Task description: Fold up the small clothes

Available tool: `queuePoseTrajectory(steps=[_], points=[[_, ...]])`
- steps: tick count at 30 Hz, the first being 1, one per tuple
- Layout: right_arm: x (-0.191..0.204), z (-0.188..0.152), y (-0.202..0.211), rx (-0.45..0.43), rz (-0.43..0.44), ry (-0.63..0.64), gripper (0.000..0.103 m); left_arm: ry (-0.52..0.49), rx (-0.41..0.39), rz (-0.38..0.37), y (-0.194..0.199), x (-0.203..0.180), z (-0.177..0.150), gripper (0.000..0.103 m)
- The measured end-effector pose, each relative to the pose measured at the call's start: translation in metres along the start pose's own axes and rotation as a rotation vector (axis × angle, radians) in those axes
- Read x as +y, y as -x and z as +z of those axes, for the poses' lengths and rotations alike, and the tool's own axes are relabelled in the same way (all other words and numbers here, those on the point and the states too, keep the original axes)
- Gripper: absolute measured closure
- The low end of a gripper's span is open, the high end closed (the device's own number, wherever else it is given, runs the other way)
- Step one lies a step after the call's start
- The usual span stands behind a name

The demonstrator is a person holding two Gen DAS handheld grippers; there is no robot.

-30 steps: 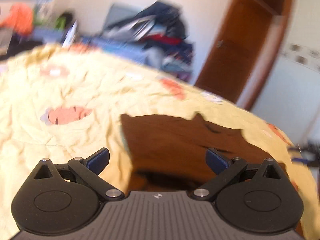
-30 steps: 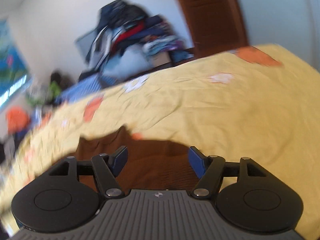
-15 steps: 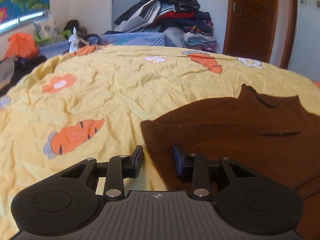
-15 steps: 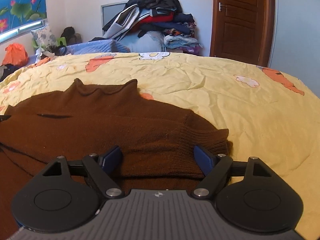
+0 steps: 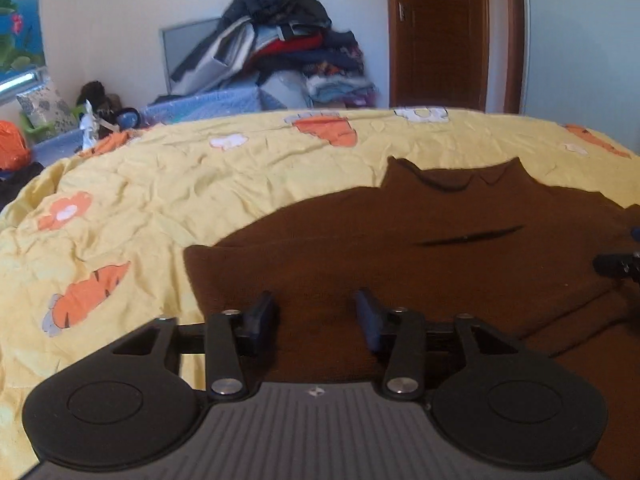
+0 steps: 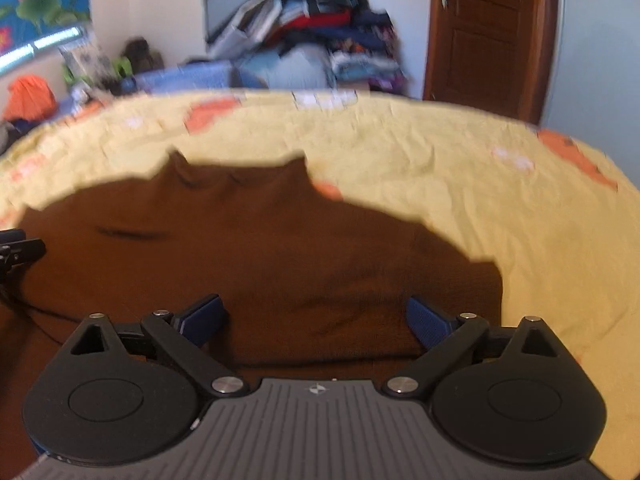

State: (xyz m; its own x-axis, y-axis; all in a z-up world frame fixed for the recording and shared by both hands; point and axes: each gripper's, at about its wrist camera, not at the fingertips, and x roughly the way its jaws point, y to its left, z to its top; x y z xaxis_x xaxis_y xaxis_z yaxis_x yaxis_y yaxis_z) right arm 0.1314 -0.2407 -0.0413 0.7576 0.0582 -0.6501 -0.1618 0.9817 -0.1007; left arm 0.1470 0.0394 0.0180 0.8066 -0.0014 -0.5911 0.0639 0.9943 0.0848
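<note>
A brown knit sweater [image 5: 440, 256] lies flat on the yellow bedspread [image 5: 168, 184], collar at the far side; it also shows in the right wrist view [image 6: 280, 248]. My left gripper [image 5: 316, 318] is open, its jaws a hand's width apart over the folded-in left sleeve, holding nothing. My right gripper [image 6: 314, 318] is wide open over the folded-in right sleeve [image 6: 440, 280], holding nothing. The right gripper's tip shows at the right edge of the left wrist view [image 5: 618, 264].
The bedspread has carrot [image 5: 86, 300] and flower prints. Behind the bed stands a high pile of clothes [image 5: 276, 56] on blue bins, an orange bag [image 5: 12, 150] at far left, and a wooden door [image 5: 444, 36] at right.
Both grippers have drawn back and risen a little from the sweater's sleeves. The left jaws have opened wider than half a second ago; the right jaws have opened wider too.
</note>
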Motion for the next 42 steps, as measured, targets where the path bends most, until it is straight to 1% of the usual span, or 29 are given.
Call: queuePoseTrajectory(steps=[2, 3, 4, 7, 9, 10, 12, 13, 14, 15, 16, 17, 19, 20, 21, 23, 25, 26, 28, 29, 31, 33, 35, 37, 38, 39, 40, 41, 42], points=[[0.001, -0.012, 0.007, -0.037, 0.001, 0.028, 0.000, 0.072, 0.017, -0.039, -0.003, 0.015, -0.001, 0.043], [0.000, -0.014, 0.008, -0.045, 0.009, 0.022, 0.000, 0.104, 0.025, -0.045, -0.006, 0.021, -0.001, 0.036], [-0.001, -0.014, 0.011, -0.044, 0.015, 0.012, 0.000, 0.114, 0.028, -0.042, -0.007, 0.022, -0.001, 0.034], [0.004, -0.013, 0.011, -0.036, -0.003, 0.025, 0.000, 0.068, 0.019, 0.001, -0.003, 0.012, 0.000, 0.034], [0.004, -0.013, 0.015, -0.047, -0.002, 0.026, 0.000, 0.043, 0.011, 0.033, 0.011, 0.008, -0.002, 0.033], [0.006, -0.016, 0.024, -0.053, -0.011, 0.024, 0.000, 0.040, 0.010, 0.021, 0.024, 0.007, -0.005, 0.033], [0.005, -0.019, 0.042, -0.058, -0.045, -0.023, 0.000, 0.064, 0.000, -0.067, 0.054, 0.012, -0.017, 0.032], [0.005, -0.027, 0.061, -0.073, -0.006, -0.060, 0.000, 0.088, -0.006, -0.113, 0.068, 0.014, -0.026, 0.027], [0.001, -0.034, 0.074, -0.087, 0.054, -0.087, 0.000, 0.100, -0.002, -0.145, 0.078, 0.015, -0.034, 0.025], [0.002, -0.044, 0.086, -0.092, 0.101, -0.100, 0.000, 0.101, 0.014, -0.166, 0.083, 0.013, -0.041, 0.025], [0.006, -0.054, 0.094, -0.079, 0.118, -0.091, 0.000, 0.088, 0.041, -0.174, 0.085, 0.010, -0.049, 0.025], [0.011, -0.061, 0.096, -0.054, 0.111, -0.069, 0.000, 0.066, 0.064, -0.173, 0.083, 0.006, -0.055, 0.025], [0.022, -0.077, 0.095, 0.009, 0.080, -0.006, 0.000, -0.017, 0.054, -0.119, 0.081, -0.003, -0.066, 0.020], [0.026, -0.085, 0.095, -0.007, 0.055, 0.049, 0.000, -0.007, 0.061, -0.125, 0.081, -0.002, -0.065, 0.020], [0.026, -0.087, 0.094, -0.013, 0.058, 0.058, 0.000, 0.010, 0.068, -0.121, 0.080, 0.000, -0.064, 0.020], [0.026, -0.084, 0.096, 0.008, 0.057, 0.039, 0.000, 0.009, 0.072, -0.087, 0.084, 0.002, -0.062, 0.020], [0.028, -0.079, 0.101, 0.031, 0.043, 0.037, 0.000, 0.013, 0.050, -0.081, 0.096, 0.008, -0.062, 0.020], [0.024, -0.078, 0.108, 0.026, 0.046, 0.025, 0.000, 0.018, 0.036, -0.079, 0.101, 0.013, -0.062, 0.020], [0.016, -0.077, 0.124, -0.025, 0.052, 0.002, 0.000, 0.021, 0.023, -0.051, 0.104, 0.022, -0.062, 0.020], [0.009, -0.076, 0.126, -0.041, 0.038, -0.014, 0.000, 0.022, 0.029, -0.029, 0.100, 0.025, -0.062, 0.020], [-0.005, -0.077, 0.127, -0.040, -0.011, -0.050, 0.000, 0.045, 0.066, 0.020, 0.086, 0.031, -0.058, 0.020], [-0.019, -0.076, 0.118, -0.017, -0.049, -0.091, 0.008, 0.087, 0.093, 0.037, 0.073, 0.036, -0.052, 0.021], [-0.026, -0.074, 0.110, -0.007, -0.022, -0.112, 0.021, 0.097, 0.090, 0.042, 0.064, 0.033, -0.047, 0.021], [-0.025, -0.070, 0.103, 0.005, 0.009, -0.121, 0.024, 0.069, 0.083, 0.059, 0.059, 0.029, -0.046, 0.021], [-0.024, -0.068, 0.098, 0.014, 0.013, -0.120, 0.023, 0.069, 0.077, 0.060, 0.058, 0.030, -0.045, 0.026], [-0.024, -0.066, 0.094, 0.006, 0.005, -0.106, 0.025, 0.076, 0.072, 0.047, 0.058, 0.032, -0.044, 0.044], [-0.022, -0.066, 0.091, 0.003, 0.002, -0.090, 0.032, 0.079, 0.065, 0.055, 0.058, 0.035, -0.044, 0.063], [-0.020, -0.065, 0.091, -0.001, -0.008, -0.072, 0.052, 0.065, 0.059, 0.087, 0.058, 0.036, -0.044, 0.067], [-0.023, -0.065, 0.091, -0.005, -0.033, -0.059, 0.063, 0.050, 0.051, 0.104, 0.058, 0.038, -0.046, 0.067]])
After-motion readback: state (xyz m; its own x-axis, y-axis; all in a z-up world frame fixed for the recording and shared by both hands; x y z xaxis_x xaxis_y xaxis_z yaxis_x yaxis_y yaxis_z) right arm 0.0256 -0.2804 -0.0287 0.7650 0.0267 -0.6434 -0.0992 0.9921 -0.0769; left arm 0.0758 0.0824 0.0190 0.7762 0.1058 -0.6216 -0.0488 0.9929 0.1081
